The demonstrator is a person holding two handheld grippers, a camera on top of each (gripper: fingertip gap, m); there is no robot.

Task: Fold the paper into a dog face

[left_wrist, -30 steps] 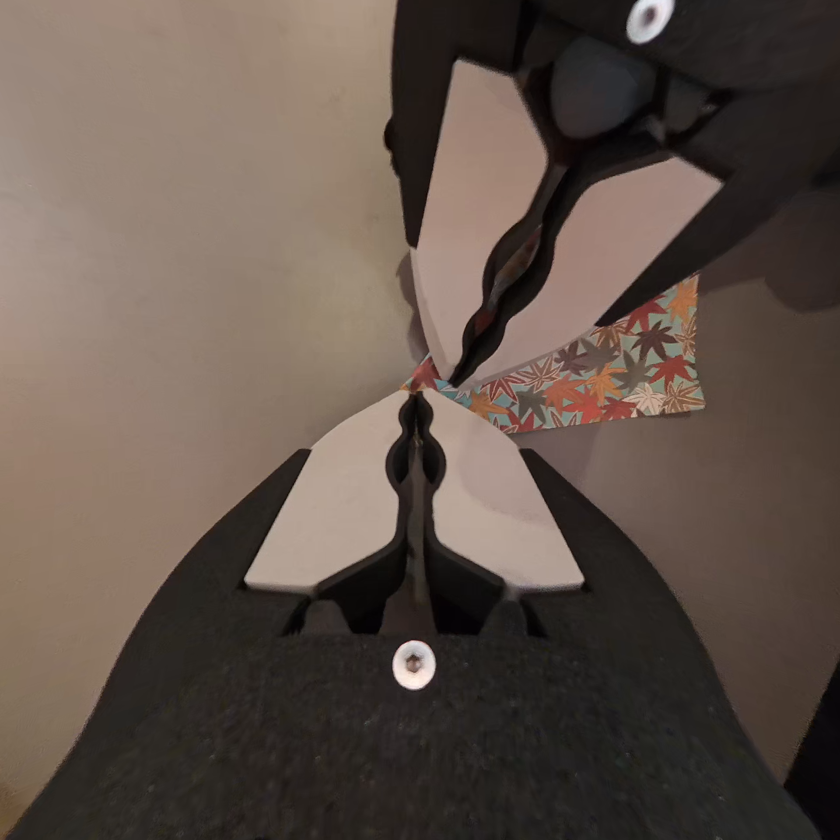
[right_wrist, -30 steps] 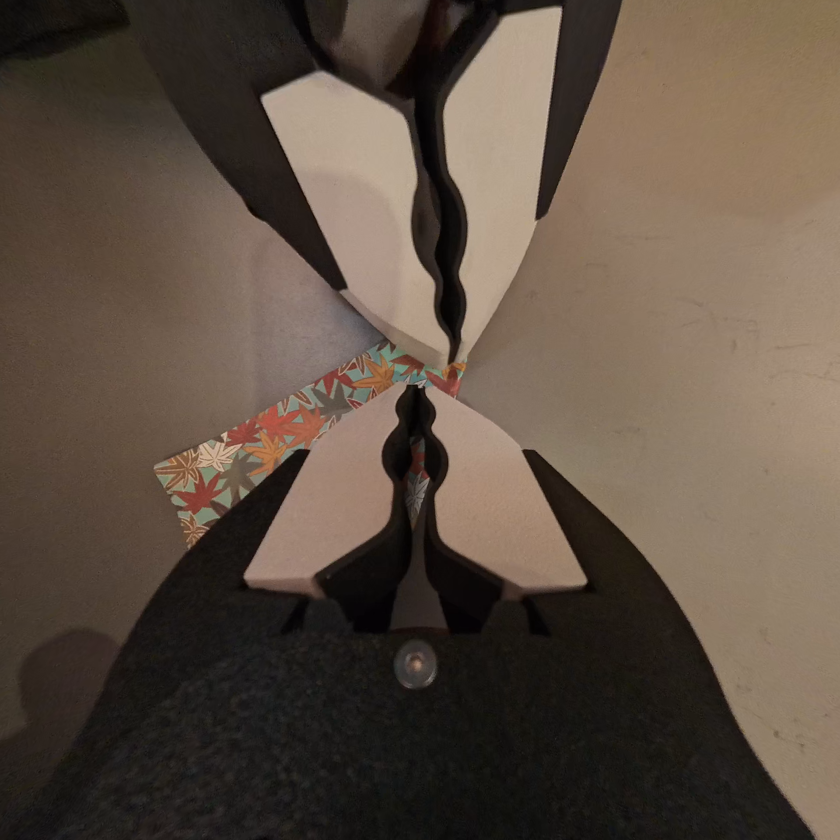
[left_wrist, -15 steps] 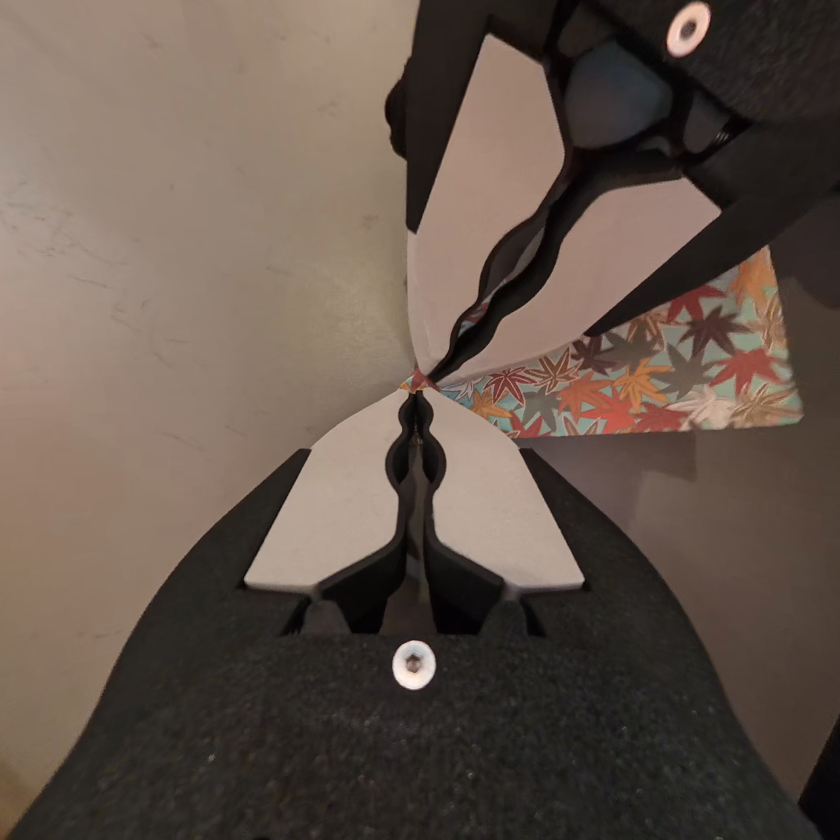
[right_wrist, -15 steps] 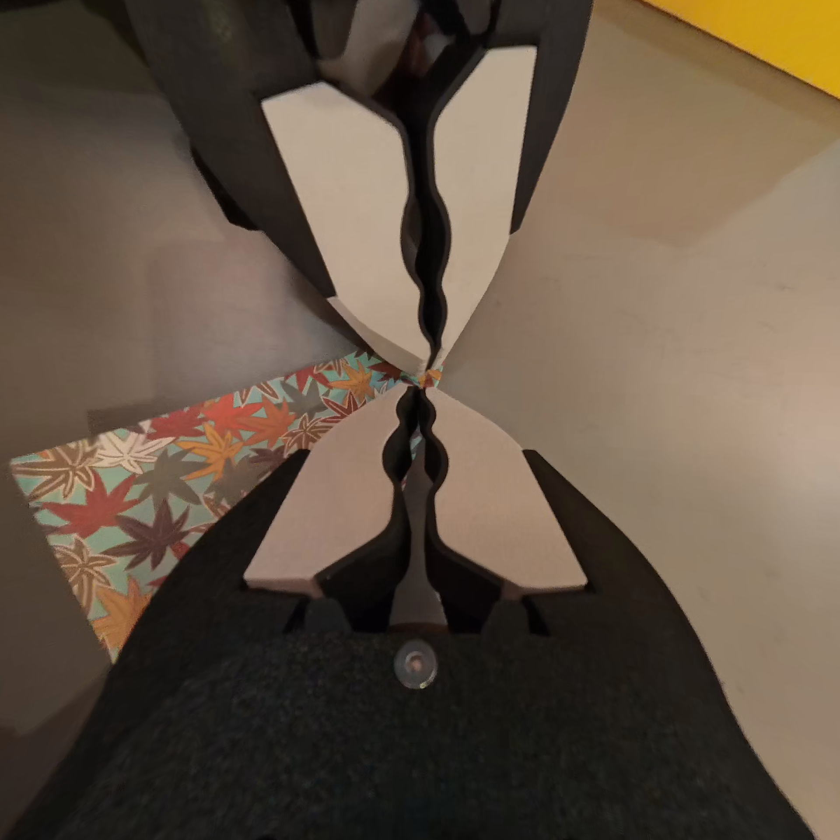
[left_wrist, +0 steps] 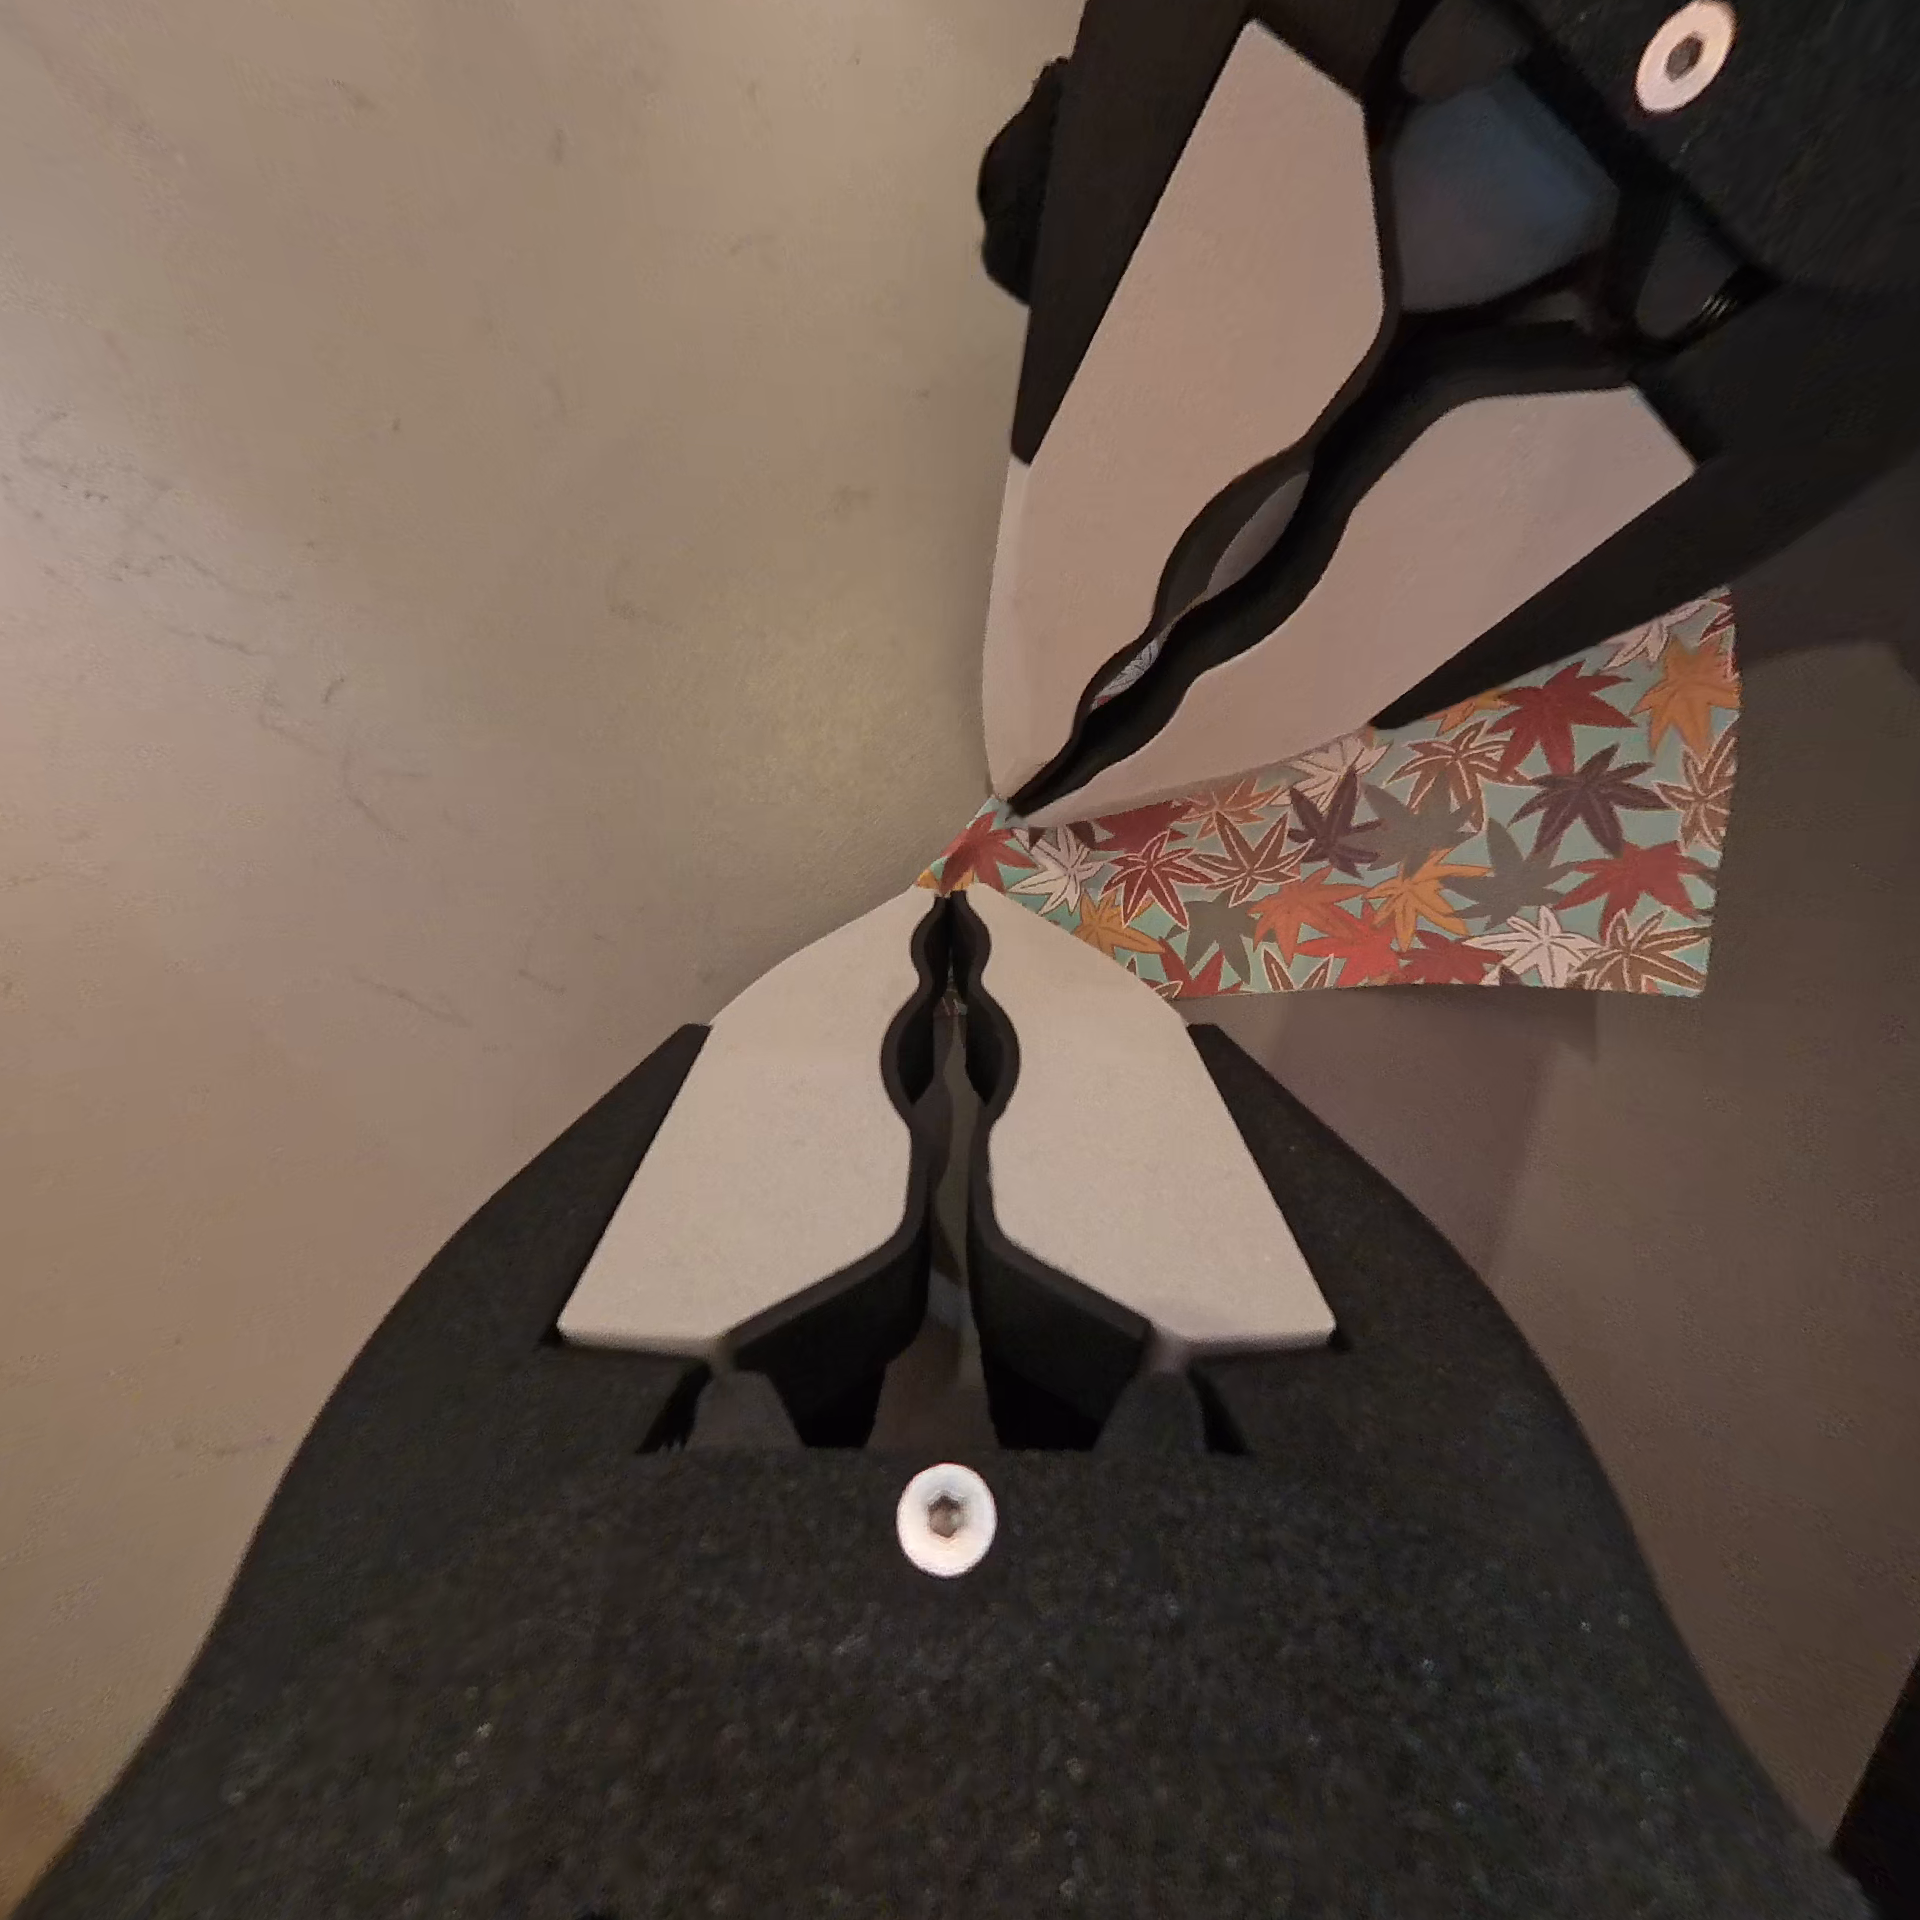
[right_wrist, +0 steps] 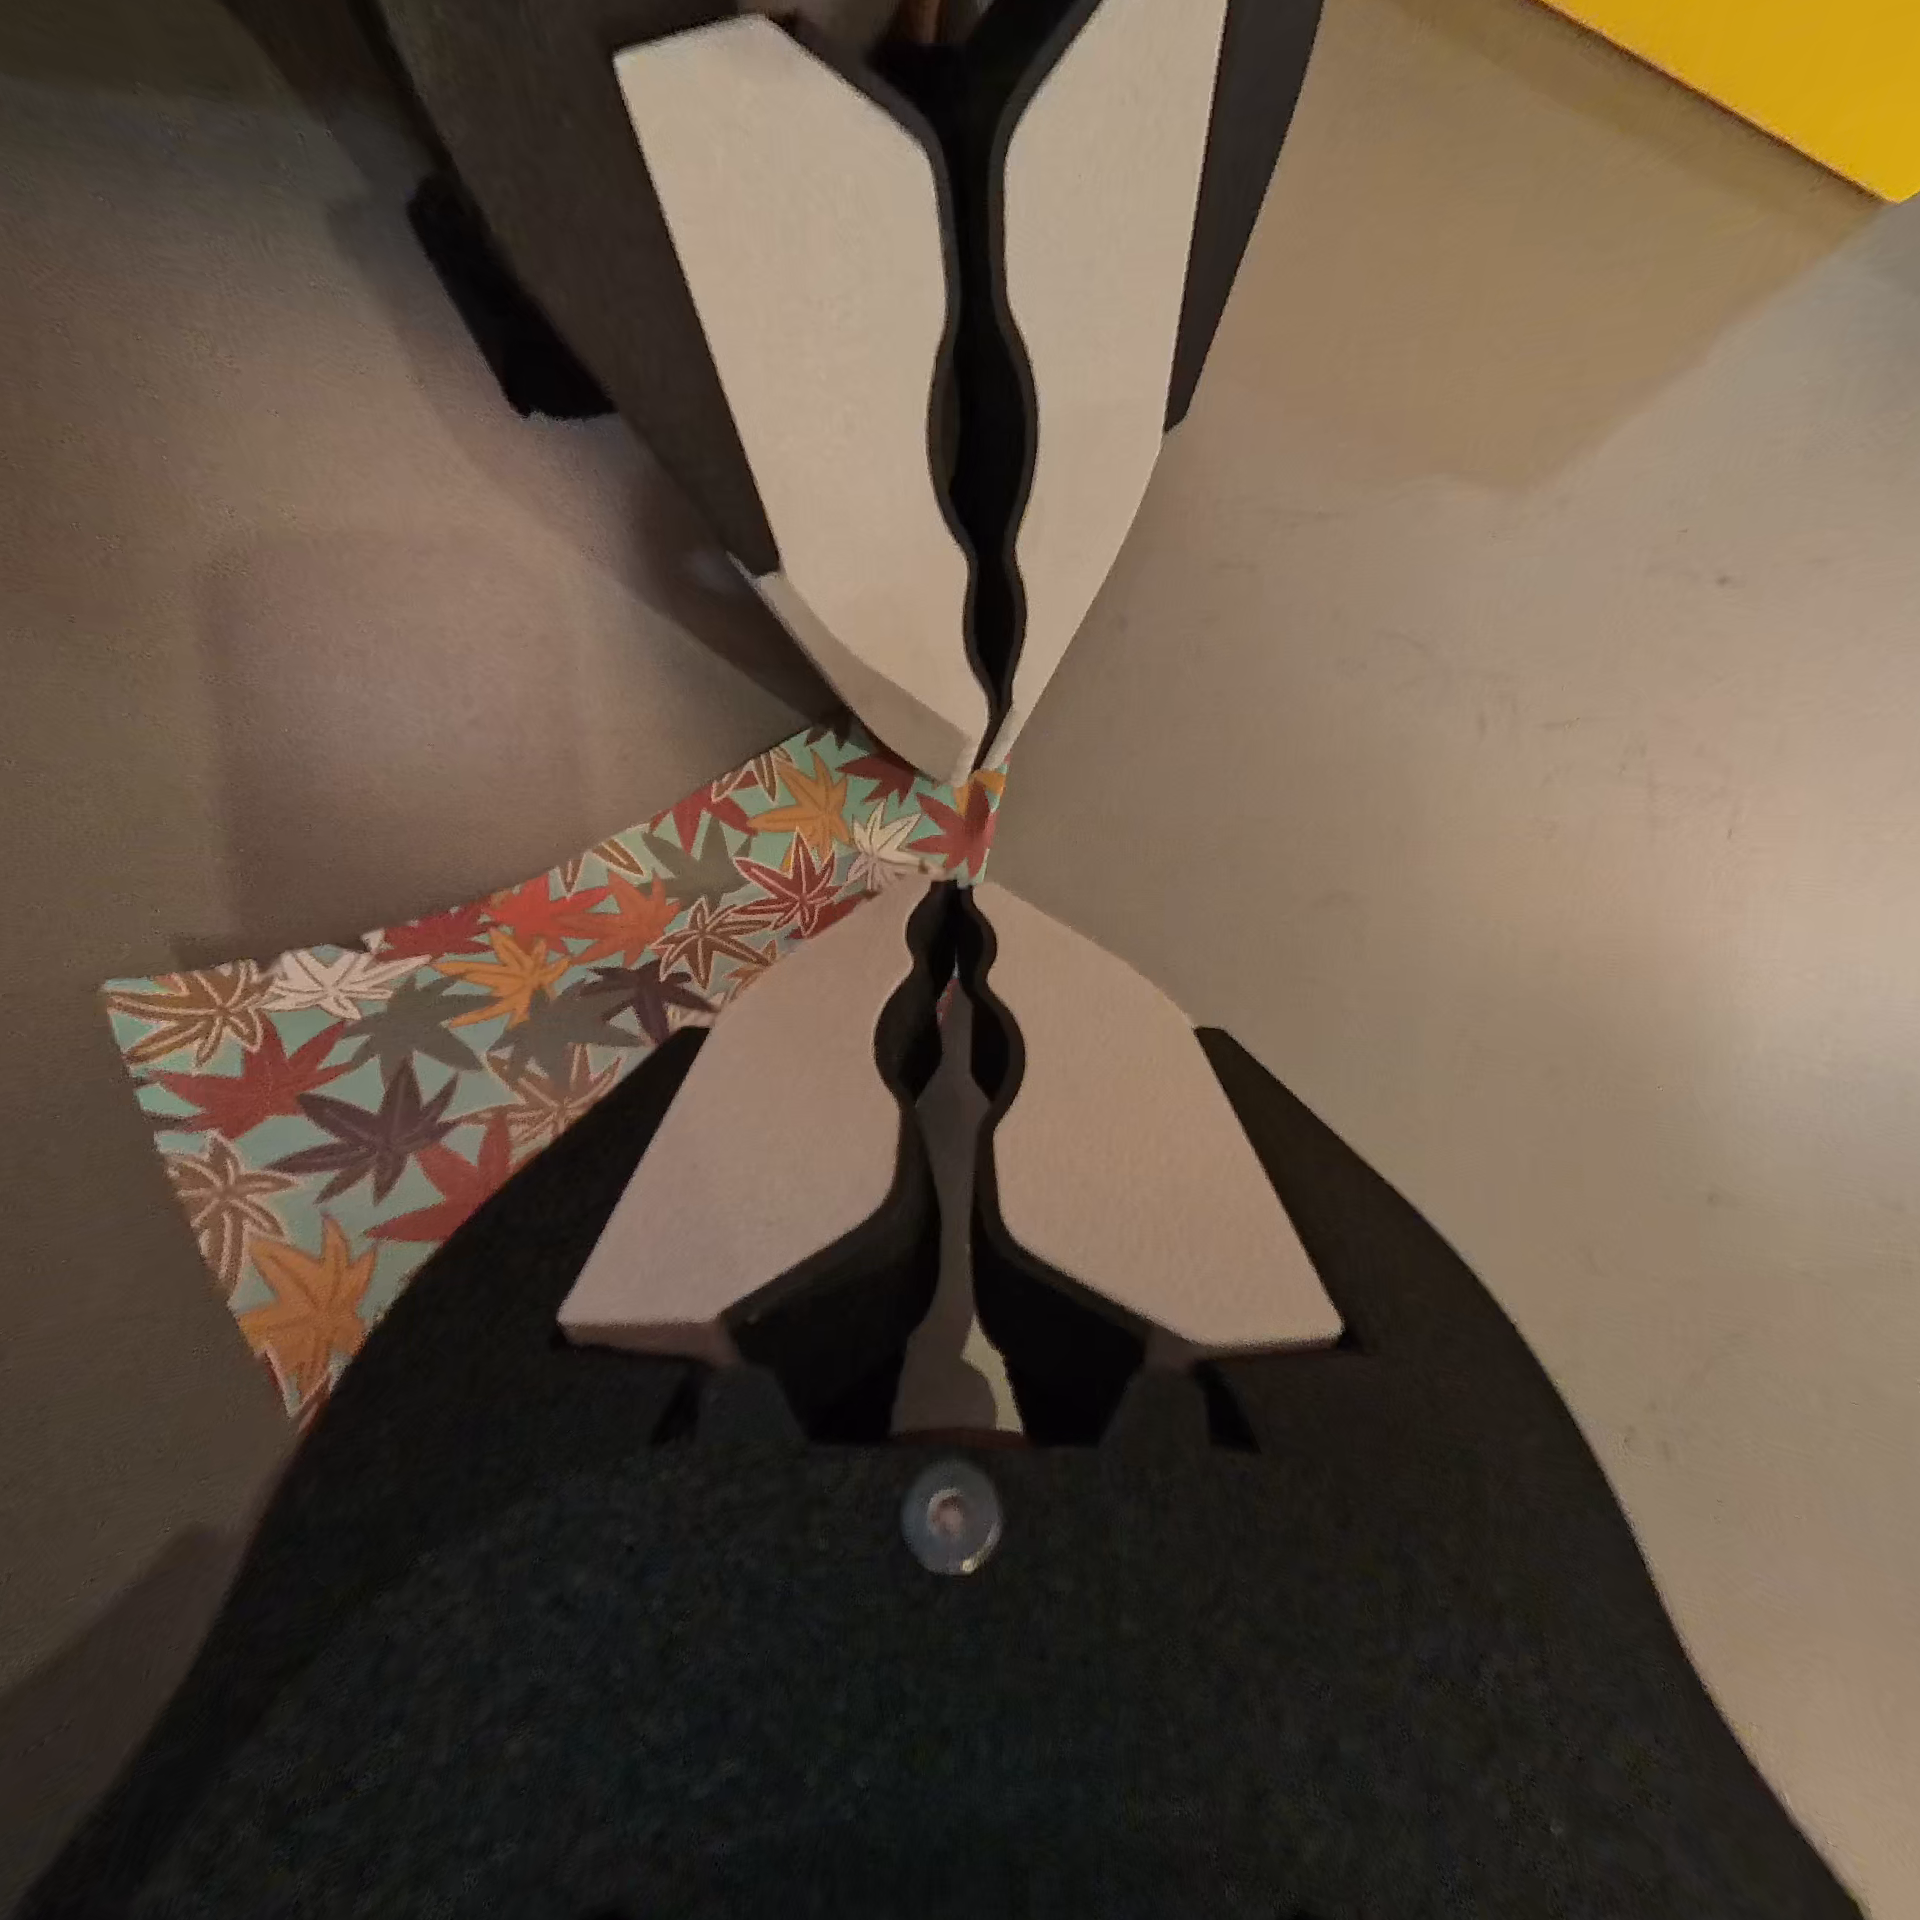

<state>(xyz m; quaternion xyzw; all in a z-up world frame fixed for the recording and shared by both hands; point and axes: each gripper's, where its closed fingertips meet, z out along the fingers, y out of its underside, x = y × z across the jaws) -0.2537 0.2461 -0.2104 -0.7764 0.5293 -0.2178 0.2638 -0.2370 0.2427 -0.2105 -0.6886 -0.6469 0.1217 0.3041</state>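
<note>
Leaf-print paper (left_wrist: 1403, 873), pointed tip betw. claws

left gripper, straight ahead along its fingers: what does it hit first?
The left gripper is shut on the corner of the leaf-patterned paper. Straight on, that paper corner comes first, then probably the tips of the right gripper, pinching the same corner just beyond. Depth between the two is unclear.

Both grippers pinched tight, tip to tip

My left gripper (left_wrist: 951, 902) has its jaws pressed together on a corner of the paper (left_wrist: 1455, 873); my right gripper (right_wrist: 954, 891) faces it from opposite, jaws likewise clamped on that same corner, tips nearly touching.
</note>
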